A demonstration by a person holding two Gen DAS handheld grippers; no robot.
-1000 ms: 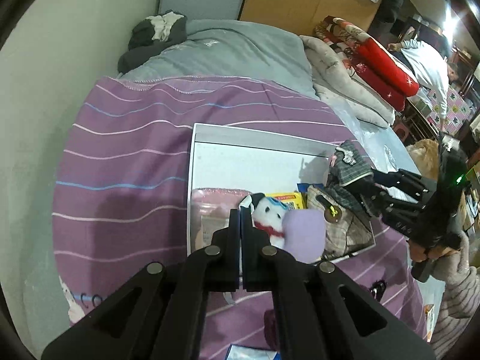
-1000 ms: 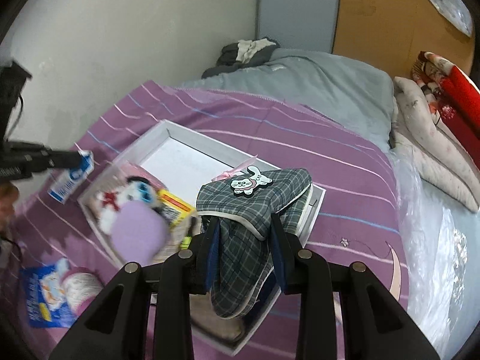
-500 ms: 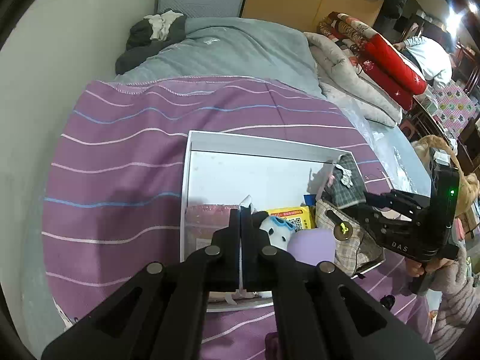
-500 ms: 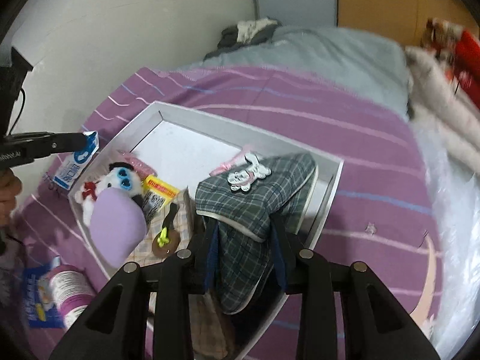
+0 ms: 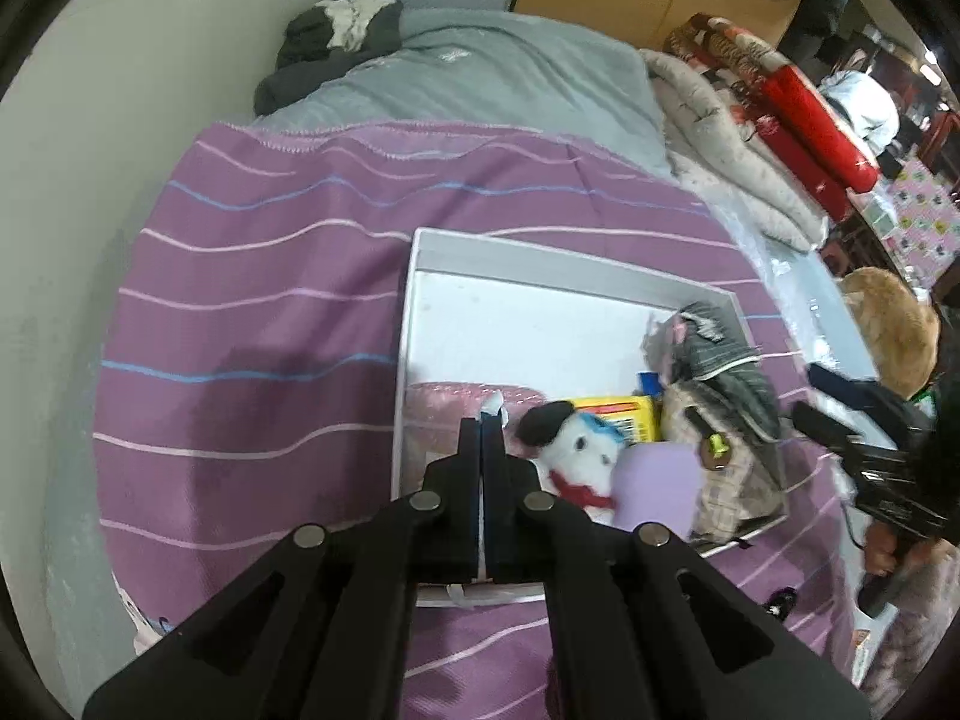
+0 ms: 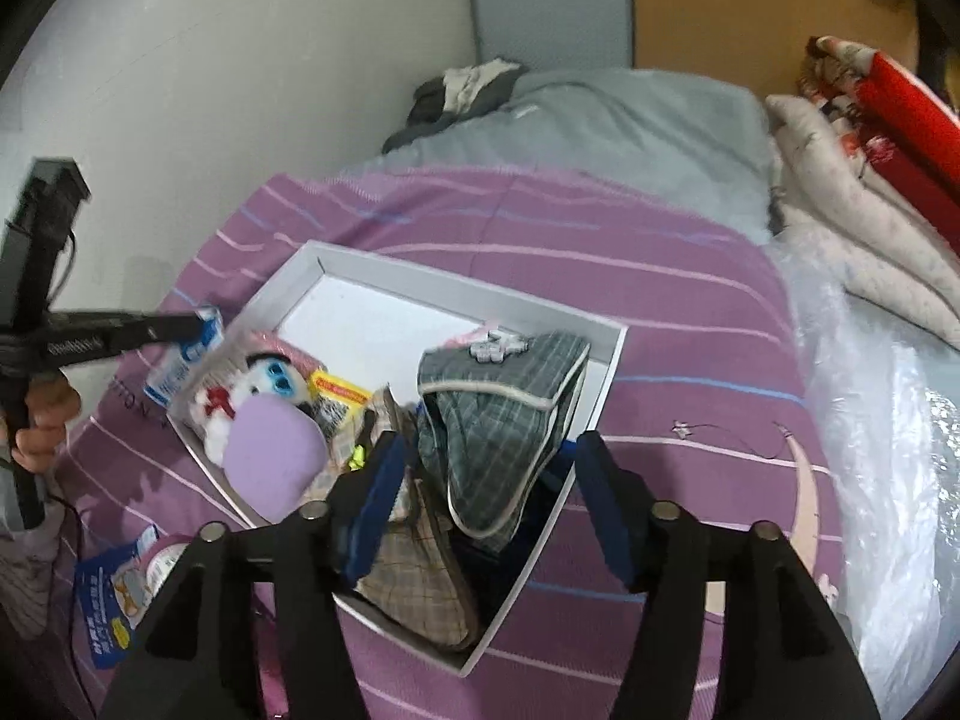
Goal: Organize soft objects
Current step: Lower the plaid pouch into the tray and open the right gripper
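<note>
Right gripper (image 6: 489,486) jaws now apart, plaid slipper (image 6: 504,414) released into white box (image 6: 606,384); left gripper (image 5: 483,438) jaws stay together.

dim indoor | fisheye edges warped, dark | slight motion blur

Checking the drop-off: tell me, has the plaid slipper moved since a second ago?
Yes. The plaid slipper was clamped above the white box; now it lies inside, right gripper jaws open.
</note>
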